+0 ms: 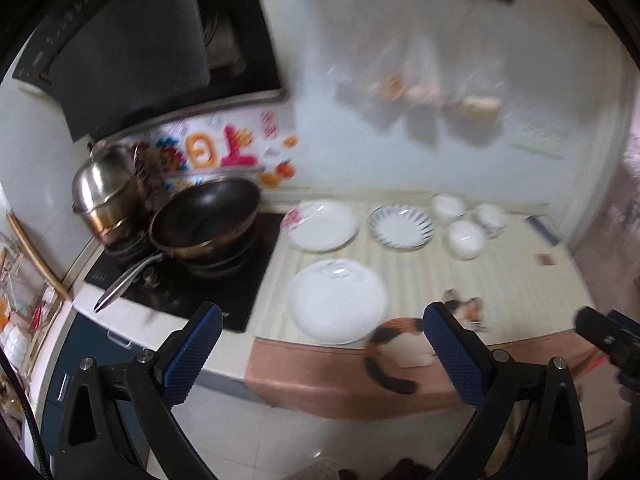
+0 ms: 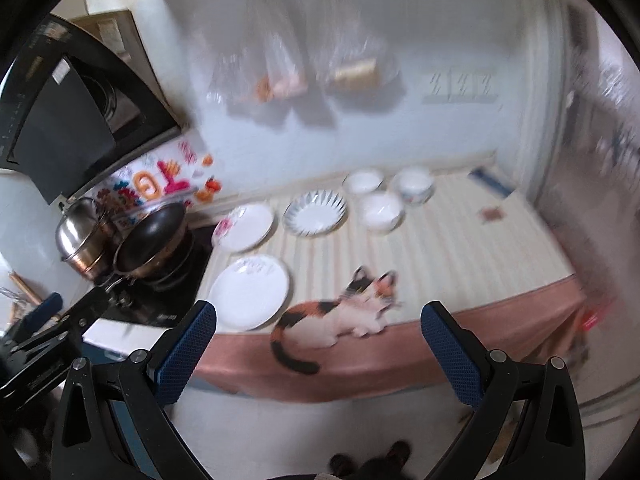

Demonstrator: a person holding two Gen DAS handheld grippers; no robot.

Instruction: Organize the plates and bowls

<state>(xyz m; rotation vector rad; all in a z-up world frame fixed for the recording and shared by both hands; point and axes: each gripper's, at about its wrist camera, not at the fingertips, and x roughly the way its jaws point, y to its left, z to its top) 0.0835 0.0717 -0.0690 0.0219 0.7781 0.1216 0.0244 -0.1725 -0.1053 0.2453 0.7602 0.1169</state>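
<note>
On the striped counter mat [image 1: 460,280] ahead of me sat all the crockery: a plain white plate [image 1: 337,300] nearest, at about 12 o'clock from my left gripper [image 1: 322,330], a pink-flowered plate [image 1: 320,225] just behind it, and a blue-rayed plate [image 1: 401,221] beside that at 1 o'clock. Three white bowls [image 1: 466,239] clustered close together further toward 2 o'clock. Every piece stood apart from both tools.

My left gripper hung short of the counter edge with its blue pads [image 1: 192,356] spread wide and nothing between them. My right gripper [image 2: 318,330] was likewise held back from the counter, pads [image 2: 454,354] wide apart and empty. From the right wrist view the plain white plate [image 2: 250,298] lay at 11 o'clock, the blue-rayed plate [image 2: 315,213] at 12, and the bowls [image 2: 379,211] just past it.

A calico cat picture [image 2: 340,314] was printed on the mat's front edge. At 10 o'clock a black wok [image 1: 206,218] sat on the dark hob [image 1: 192,280], with a lidded steel pot [image 1: 105,190] behind it under the range hood [image 1: 140,48]. Bright wall stickers [image 1: 224,150] carried large pink and orange characters, too smeared for me to read. Writing on the hood's trim and the hob's front edge was also illegible. Clear bags [image 2: 304,64] hung from a wall rail, their contents blurred.
</note>
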